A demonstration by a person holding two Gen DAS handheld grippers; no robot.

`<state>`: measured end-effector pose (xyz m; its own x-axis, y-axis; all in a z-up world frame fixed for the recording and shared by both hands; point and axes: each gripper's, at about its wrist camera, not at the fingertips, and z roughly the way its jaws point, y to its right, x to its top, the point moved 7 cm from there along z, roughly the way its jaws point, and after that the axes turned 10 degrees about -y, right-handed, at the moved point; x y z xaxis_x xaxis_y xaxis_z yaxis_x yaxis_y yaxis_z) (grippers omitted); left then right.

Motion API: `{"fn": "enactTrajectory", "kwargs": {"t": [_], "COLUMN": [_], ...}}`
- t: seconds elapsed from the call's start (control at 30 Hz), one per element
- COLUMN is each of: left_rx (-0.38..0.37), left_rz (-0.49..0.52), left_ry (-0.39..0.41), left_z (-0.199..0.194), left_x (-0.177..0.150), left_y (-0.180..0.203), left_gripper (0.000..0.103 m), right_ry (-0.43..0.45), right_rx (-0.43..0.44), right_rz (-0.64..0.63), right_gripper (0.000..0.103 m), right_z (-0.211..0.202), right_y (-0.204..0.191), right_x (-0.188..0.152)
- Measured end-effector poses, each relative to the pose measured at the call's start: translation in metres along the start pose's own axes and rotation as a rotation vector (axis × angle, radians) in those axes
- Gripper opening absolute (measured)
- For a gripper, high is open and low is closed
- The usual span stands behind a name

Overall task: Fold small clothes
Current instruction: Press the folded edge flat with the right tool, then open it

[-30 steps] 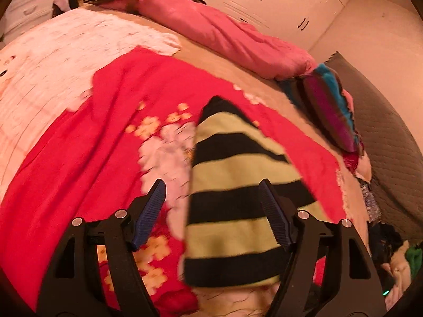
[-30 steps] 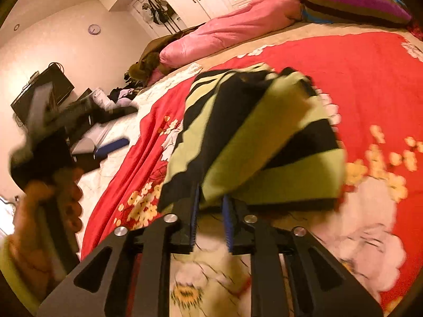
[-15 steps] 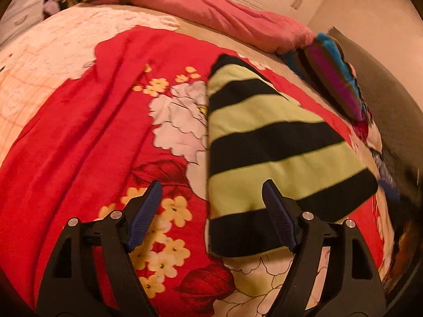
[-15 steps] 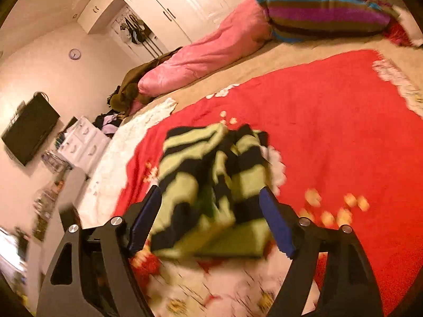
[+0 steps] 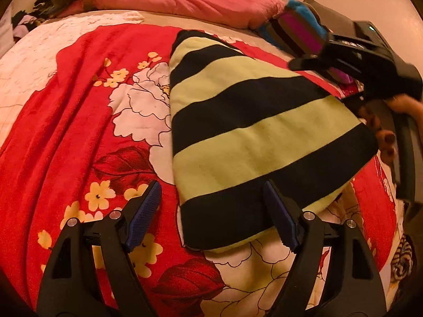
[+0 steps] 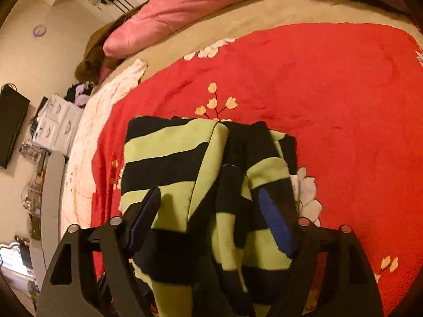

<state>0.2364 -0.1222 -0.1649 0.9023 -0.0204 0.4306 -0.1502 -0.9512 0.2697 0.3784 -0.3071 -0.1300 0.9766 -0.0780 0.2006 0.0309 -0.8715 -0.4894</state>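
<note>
1. Left wrist view, far left: red floral blanket (image 5: pixel 66 132), spread over the bed, with a pale bedspread (image 5: pixel 31 60) beyond its far left edge.
2. Low and centre: left gripper (image 5: pixel 211 187), fingers spread wide, gripping nothing. Left pad (image 5: pixel 144 211) over bare blanket, right pad (image 5: pixel 280 216) over the near edge of the cloth, not pressing it.
3. Centre to right: striped garment (image 5: pixel 251 121), black and yellow-green bands, lying flat on the blanket. Narrow at the far end, widening toward the near right. Near corner between the two pads.
4. Along the top: pink duvet (image 5: pixel 185 0) across the head of the bed; right of it, a striped pillow (image 5: pixel 298 29).
5. Right wrist view, far left: dark screen (image 6: pixel 10 126) on the wall, then white drawers (image 6: pixel 58 124) beside the bed.
6. Centre: right gripper (image 6: pixel 208 194), jaws closing yet wide apart at this moment, with the garment between them. Cannot tell for certain whether either pad touches the cloth; no squeeze visible.
7. Same garment from this side: bunched, with a raised fold running down its middle, blurred at the near end.
8. Right: open red blanket, well clear of the fingers.
</note>
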Motion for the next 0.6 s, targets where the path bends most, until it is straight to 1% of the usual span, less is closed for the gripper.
{"fn": "enactTrajectory", "kwargs": {"t": [0.07, 0.17, 0.2, 0.27, 0.3, 0.33, 0.43, 0.53, 0.6], "left_rx": [0.0, -0.009, -0.01, -0.012, -0.013, -0.015, -0.017, -0.021, -0.027], "left_rz": [0.009, 0.006, 0.007, 0.005, 0.003, 0.001, -0.01, -0.017, -0.017], "left_ry": [-0.003, -0.007, -0.007, -0.007, -0.008, -0.009, -0.008, 0.011, 0.025], "left_z": [0.001, 0.003, 0.003, 0.004, 0.004, 0.005, 0.004, -0.002, -0.007], "left_x": [0.0, 0.0, 0.0, 0.0, 0.001, 0.001, 0.003, 0.007, 0.007], "left_y": [0.001, 0.002, 0.001, 0.0, -0.001, -0.001, -0.005, -0.008, -0.01], "left_gripper": [0.072, 0.073, 0.073, 0.074, 0.075, 0.075, 0.075, 0.075, 0.075], "right_ry": [-0.029, -0.04, -0.038, -0.022, -0.002, 0.018, 0.101, 0.183, 0.22], "right_rx": [0.014, 0.009, 0.011, 0.009, 0.008, 0.006, 0.01, 0.036, 0.028], "right_rz": [-0.011, -0.062, -0.073, -0.089, -0.115, -0.141, -0.224, -0.26, -0.278], "right_gripper": [0.054, 0.042, 0.039, 0.024, 0.021, 0.016, 0.011, 0.009, 0.009], "right_z": [0.009, 0.011, 0.011, 0.009, 0.005, 0.002, -0.017, -0.042, -0.058], "right_y": [-0.003, -0.01, -0.011, -0.012, -0.014, -0.017, -0.029, -0.036, -0.035], "right_x": [0.002, 0.003, 0.003, 0.001, 0.0, -0.002, -0.01, -0.016, -0.021]}}
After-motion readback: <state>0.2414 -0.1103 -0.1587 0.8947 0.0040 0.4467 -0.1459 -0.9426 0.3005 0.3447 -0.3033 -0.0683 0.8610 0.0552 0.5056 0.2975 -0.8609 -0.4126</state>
